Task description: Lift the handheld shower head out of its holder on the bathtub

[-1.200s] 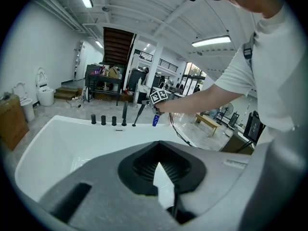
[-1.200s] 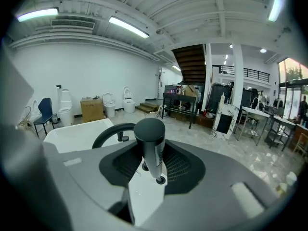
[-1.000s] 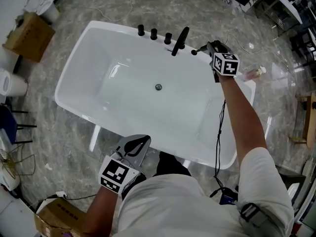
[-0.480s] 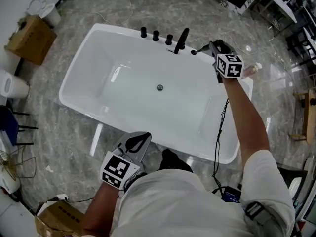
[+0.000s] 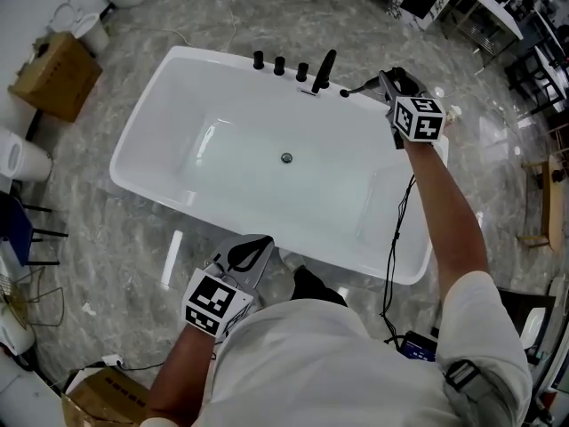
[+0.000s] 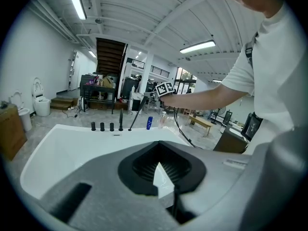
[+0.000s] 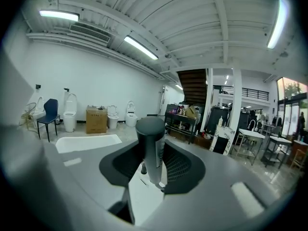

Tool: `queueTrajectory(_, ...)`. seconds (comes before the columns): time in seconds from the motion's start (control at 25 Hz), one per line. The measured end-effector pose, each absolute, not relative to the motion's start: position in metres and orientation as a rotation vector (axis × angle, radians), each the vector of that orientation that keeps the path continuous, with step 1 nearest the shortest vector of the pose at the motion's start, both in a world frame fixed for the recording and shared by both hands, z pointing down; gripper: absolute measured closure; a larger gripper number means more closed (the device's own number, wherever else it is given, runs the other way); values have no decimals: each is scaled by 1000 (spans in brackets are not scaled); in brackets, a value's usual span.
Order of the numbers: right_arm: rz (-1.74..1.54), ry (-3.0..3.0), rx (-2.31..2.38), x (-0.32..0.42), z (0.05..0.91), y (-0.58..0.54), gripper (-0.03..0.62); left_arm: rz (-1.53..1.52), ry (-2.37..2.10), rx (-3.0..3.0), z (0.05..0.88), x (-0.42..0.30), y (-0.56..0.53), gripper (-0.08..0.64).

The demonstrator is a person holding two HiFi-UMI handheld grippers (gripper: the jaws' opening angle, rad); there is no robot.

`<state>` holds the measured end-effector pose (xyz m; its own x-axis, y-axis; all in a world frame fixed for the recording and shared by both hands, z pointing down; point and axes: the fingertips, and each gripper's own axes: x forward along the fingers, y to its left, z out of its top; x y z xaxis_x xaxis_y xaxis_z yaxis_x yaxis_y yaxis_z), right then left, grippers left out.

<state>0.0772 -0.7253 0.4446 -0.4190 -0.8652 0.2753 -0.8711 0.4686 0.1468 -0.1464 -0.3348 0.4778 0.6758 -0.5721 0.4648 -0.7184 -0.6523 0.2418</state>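
At right gripper (image 7: pixel 153 171), shower head (image 7: pixel 150 134) upright

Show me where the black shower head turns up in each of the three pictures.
Head view: upper right, the shower head slants above the bathtub rim, gripped by the right hand-held gripper.
Left gripper view: centre, shower head is a thin slanted rod at the far rim.
Right gripper view: dead centre, shower head upright between the jaws.
Shared landmark: the white bathtub.
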Motion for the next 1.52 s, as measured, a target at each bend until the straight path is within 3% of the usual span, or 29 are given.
queueTrajectory(1.52, -257, -2525, 1562, 19, 265, -436, 446, 436, -986, 2580, 455, -238, -143, 552)
